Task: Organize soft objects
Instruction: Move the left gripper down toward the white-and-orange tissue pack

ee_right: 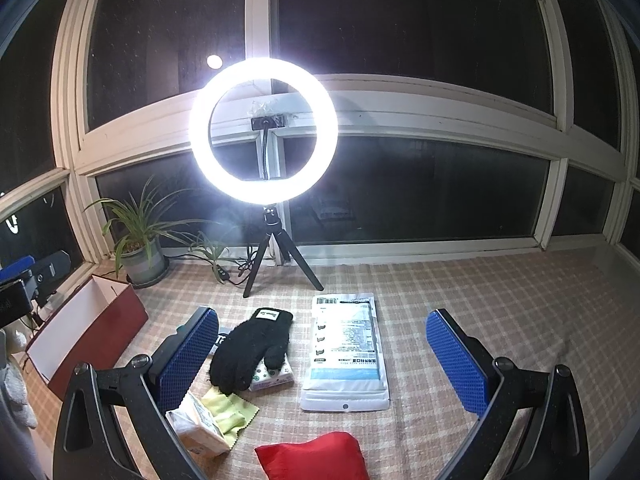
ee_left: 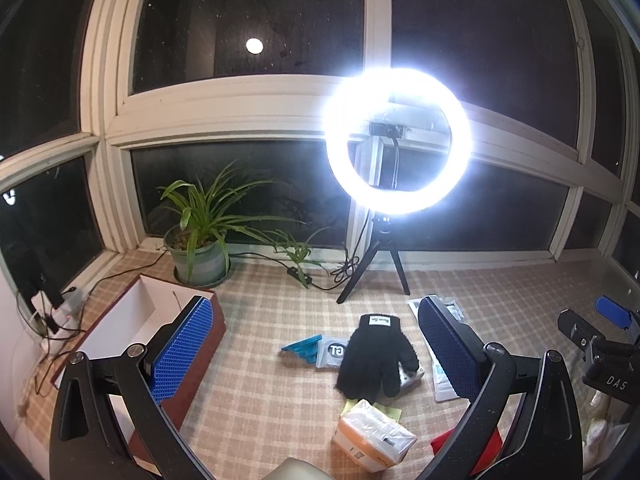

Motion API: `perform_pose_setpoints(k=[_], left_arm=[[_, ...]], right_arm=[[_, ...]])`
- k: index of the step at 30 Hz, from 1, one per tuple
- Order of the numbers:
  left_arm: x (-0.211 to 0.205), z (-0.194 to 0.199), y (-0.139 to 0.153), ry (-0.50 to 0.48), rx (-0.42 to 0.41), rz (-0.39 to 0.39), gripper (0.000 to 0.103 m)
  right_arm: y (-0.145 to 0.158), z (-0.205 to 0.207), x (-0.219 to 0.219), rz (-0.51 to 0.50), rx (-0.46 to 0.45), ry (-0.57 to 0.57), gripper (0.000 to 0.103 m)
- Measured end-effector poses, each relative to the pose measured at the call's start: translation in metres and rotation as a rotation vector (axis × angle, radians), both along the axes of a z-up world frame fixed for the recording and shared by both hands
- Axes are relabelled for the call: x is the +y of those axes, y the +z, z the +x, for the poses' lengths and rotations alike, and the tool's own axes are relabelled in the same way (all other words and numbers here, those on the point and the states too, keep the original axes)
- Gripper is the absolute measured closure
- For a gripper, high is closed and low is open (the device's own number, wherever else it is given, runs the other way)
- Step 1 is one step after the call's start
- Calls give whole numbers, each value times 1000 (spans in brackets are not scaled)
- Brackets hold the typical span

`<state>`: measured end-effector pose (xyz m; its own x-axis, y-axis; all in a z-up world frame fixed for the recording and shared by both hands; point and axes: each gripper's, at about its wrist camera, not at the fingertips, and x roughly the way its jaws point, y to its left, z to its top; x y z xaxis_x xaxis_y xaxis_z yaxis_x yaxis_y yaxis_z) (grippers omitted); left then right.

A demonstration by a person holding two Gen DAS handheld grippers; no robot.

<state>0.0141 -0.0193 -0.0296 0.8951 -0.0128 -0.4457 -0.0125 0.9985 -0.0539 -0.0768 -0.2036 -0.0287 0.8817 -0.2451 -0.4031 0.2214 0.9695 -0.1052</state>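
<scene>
Cardboard box (ee_right: 96, 332), red-brown outside and white inside, stands open at the left edge of the desk (ee_right: 500, 292), which is covered by a checked cloth. A potted plant (ee_right: 140, 248) sits behind it at the back edge by the window. Right of the box, the left gripper (ee_left: 316, 356) hovers with its jaws spread wide and nothing between the blue pads (ee_left: 182, 350). Near the middle of the desk a black glove (ee_right: 250, 350) lies flat, its fingertips resting on a small patterned tissue pack (ee_right: 274, 378). Just in front of it a yellow cloth (ee_right: 230, 410) lies partly under a wrapped tissue pack (ee_right: 198, 426), and a red cushion (ee_right: 316, 456) sits at the front edge. A ring light (ee_right: 263, 131) on a tripod stands behind the glove. Right of the glove lies a flat white packet (ee_right: 346, 354). The right gripper (ee_right: 320, 364) also has its jaws spread apart, empty, above these things.
</scene>
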Motion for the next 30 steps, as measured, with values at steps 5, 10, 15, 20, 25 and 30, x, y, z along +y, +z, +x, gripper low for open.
perform_pose_setpoints(k=[5, 10, 15, 20, 25, 30], left_arm=[[-3, 9, -12, -10, 41, 9, 1], [-15, 23, -35, -45, 116, 43, 1], [-32, 39, -67, -94, 220, 89, 1], [-44, 46, -96, -128, 308, 123, 1], [-52, 49, -114, -149, 357, 163, 1], [-53, 53, -127, -154, 392, 187, 1]], right_arm=[[-3, 2, -5, 30, 12, 16, 0], [-10, 2, -16, 96, 11, 35, 0], [-16, 4, -19, 92, 33, 36, 0], [-19, 6, -18, 87, 61, 42, 0], [-27, 10, -19, 106, 100, 73, 0], [-34, 14, -16, 105, 122, 87, 0]])
